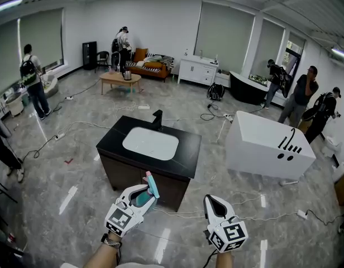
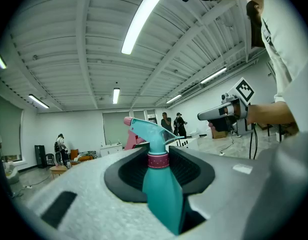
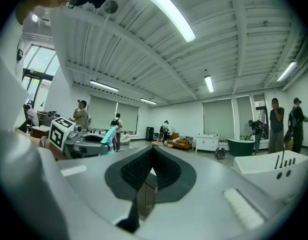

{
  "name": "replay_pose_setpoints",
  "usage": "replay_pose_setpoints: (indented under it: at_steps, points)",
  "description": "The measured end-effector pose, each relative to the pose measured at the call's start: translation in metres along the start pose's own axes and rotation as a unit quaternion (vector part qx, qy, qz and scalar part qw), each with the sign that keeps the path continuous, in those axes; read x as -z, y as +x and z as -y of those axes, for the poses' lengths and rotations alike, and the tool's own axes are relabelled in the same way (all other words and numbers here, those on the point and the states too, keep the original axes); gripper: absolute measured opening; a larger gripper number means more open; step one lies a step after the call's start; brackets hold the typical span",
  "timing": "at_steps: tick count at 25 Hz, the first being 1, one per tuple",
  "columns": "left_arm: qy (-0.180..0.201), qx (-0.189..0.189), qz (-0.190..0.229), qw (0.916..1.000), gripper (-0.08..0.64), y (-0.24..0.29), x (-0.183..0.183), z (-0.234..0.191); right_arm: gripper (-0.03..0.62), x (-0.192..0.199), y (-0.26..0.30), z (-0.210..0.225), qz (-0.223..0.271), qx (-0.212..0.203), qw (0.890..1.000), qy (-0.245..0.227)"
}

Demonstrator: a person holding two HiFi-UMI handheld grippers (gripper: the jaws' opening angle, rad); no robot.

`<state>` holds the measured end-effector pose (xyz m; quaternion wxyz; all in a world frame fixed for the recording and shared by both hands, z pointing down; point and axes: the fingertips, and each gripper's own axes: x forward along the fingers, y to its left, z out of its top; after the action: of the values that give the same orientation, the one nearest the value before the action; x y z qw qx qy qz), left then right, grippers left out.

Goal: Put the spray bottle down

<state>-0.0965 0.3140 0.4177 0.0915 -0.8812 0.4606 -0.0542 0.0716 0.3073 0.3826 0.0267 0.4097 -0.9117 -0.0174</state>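
Observation:
A teal spray bottle (image 1: pixel 151 184) with a pink trigger stands upright between the jaws of my left gripper (image 1: pixel 143 197), which is shut on its body. In the left gripper view the bottle (image 2: pixel 161 189) fills the gap between the jaws, its nozzle pointing left. I hold it in the air just short of the front edge of a black vanity top (image 1: pixel 183 149) with a white basin (image 1: pixel 151 143). My right gripper (image 1: pixel 215 202) hangs to the right of it, shut and with nothing in it; its pads (image 3: pixel 134 169) meet at a thin slit.
A black faucet (image 1: pixel 157 118) rises at the vanity's back edge. A white bathtub (image 1: pixel 267 144) stands to the right. Cables (image 1: pixel 60 134) trail over the grey floor. Several people stand around the room, and a coffee table (image 1: pixel 120 78) and sofa sit far back.

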Motion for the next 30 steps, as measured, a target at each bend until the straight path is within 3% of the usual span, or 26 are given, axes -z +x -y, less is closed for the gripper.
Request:
replay_pose_setpoints:
  at_steps: [7,14,22,30]
  points:
    - [-0.011,0.001,-0.013,0.9999,0.136,0.027,0.011,0.024,0.006,0.017,-0.007,0.031,-0.006,-0.018,1.0,0.007]
    - [-0.015,0.003,-0.01,0.9998,0.136,0.073,0.02,0.012,0.008,0.027,0.018,0.073,0.001,-0.013,1.0,0.006]
    - [-0.018,0.01,-0.005,0.9998,0.135,0.153,0.033,-0.046,0.008,0.037,0.089,0.14,0.003,-0.013,0.999,0.046]
    - [-0.015,0.016,0.005,0.9998,0.135,0.248,0.034,-0.138,0.008,0.02,0.194,0.212,0.007,0.01,1.0,0.021]
